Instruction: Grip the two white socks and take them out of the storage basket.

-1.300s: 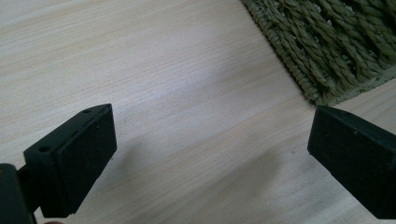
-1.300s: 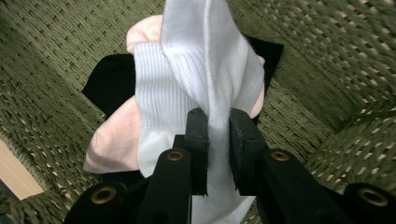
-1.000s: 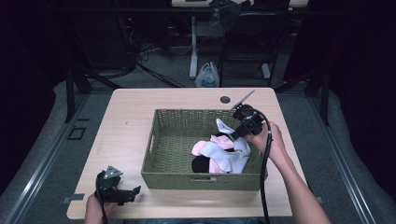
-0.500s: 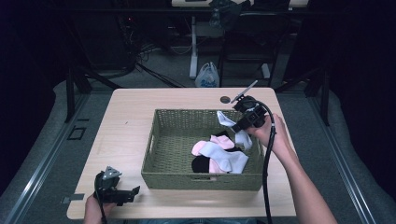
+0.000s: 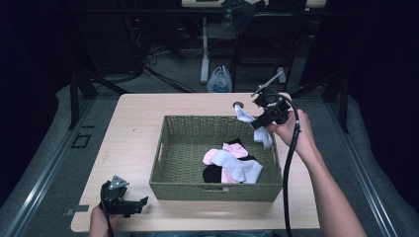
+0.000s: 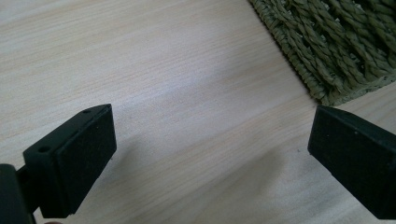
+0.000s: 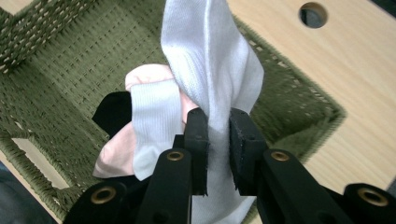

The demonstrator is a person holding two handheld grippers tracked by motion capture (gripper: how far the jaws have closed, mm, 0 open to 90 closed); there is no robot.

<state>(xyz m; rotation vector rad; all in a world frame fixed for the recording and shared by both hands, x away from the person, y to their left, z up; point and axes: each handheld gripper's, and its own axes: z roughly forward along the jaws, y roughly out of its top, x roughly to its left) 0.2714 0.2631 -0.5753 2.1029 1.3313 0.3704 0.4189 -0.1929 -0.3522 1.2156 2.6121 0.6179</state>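
White sock (image 7: pixel 210 60): pinched in the right gripper (image 5: pixel 260 123), hanging over the basket's right rim, right of centre in the high view.
Right gripper: jaws clamped on a fold of the sock.
Left gripper (image 5: pixel 129 205): jaws wide apart, nothing between them, low over the table (image 5: pixel 138 118) at lower left.
Basket (image 5: pixel 163 148): woven, green; pink, white and black socks (image 5: pixel 232 168) piled inside.
Handling: likely light, soft and floppy; it drapes and may slip.
Hold: a bunched fold grips better than a single edge.
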